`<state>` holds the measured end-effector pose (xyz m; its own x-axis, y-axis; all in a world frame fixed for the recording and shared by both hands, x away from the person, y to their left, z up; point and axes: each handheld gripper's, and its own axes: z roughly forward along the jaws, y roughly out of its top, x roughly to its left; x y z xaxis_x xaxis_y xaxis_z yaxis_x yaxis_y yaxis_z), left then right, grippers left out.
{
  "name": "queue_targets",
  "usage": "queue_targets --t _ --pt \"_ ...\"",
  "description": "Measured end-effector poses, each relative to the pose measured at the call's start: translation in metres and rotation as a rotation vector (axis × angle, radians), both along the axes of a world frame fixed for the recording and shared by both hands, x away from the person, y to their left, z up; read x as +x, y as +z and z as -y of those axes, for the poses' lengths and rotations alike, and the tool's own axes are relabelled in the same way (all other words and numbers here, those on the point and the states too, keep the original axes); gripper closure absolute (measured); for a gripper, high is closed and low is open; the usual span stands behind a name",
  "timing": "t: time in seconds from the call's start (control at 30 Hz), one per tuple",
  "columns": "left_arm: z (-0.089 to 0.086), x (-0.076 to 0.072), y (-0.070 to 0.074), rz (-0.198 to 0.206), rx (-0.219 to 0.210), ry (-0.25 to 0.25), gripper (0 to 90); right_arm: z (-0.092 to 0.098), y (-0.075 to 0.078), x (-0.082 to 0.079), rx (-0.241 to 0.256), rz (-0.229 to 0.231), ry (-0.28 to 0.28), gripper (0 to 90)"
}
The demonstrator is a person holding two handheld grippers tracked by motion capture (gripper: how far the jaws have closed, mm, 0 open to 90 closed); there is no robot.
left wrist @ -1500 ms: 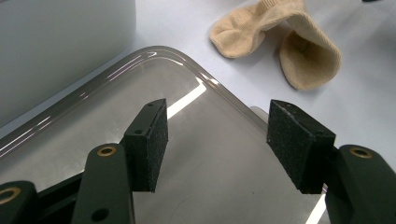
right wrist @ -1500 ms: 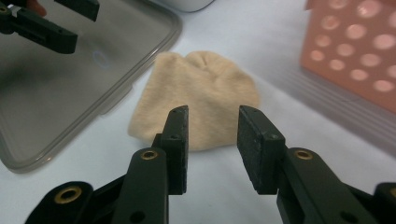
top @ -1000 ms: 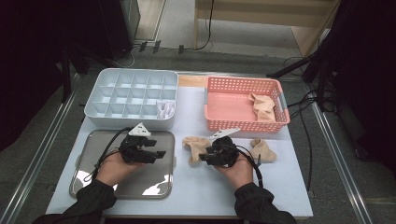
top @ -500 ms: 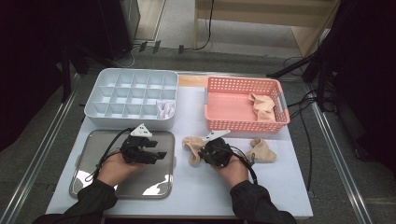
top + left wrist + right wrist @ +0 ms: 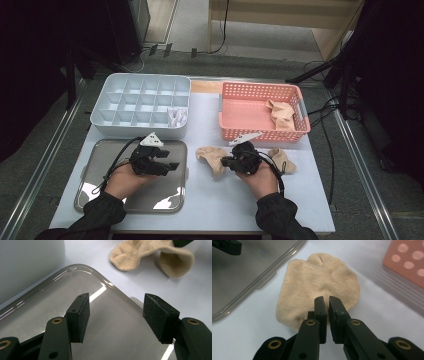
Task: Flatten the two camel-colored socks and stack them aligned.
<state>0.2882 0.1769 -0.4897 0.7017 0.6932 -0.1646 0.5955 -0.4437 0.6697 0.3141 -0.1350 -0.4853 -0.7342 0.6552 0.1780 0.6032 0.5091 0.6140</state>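
The right gripper (image 5: 326, 300) has slid leftward and now pinches the beige sock (image 5: 317, 290) lying just ahead of its jaws on the table. The left gripper (image 5: 116, 315) stays open over the metal tray (image 5: 37, 315). The sock looks ready to lift.
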Motion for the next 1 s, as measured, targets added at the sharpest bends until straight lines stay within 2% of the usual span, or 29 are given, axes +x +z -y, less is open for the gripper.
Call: queue_targets --t 0.23,0.47,0.7,0.83,1.0 --pt "0.006 0.003 0.0 0.001 0.0 -0.02 40.1 0.018 0.008 0.001 0.011 0.003 -0.03 86.9" --pt "0.014 0.006 -0.001 -0.001 -0.007 -0.042 40.2 0.036 0.012 0.002 -0.018 -0.009 -0.045 86.8" --pt "0.021 0.009 -0.001 -0.002 -0.012 -0.059 40.4 0.049 0.004 0.003 -0.041 -0.031 -0.081 85.3" --pt "0.025 0.01 -0.002 -0.012 -0.02 -0.056 41.9 0.054 0.003 0.001 -0.02 -0.026 -0.106 78.3" --pt "0.035 0.012 -0.003 -0.014 -0.005 -0.076 43.4 0.059 0.01 -0.009 0.019 0.015 -0.138 78.3"
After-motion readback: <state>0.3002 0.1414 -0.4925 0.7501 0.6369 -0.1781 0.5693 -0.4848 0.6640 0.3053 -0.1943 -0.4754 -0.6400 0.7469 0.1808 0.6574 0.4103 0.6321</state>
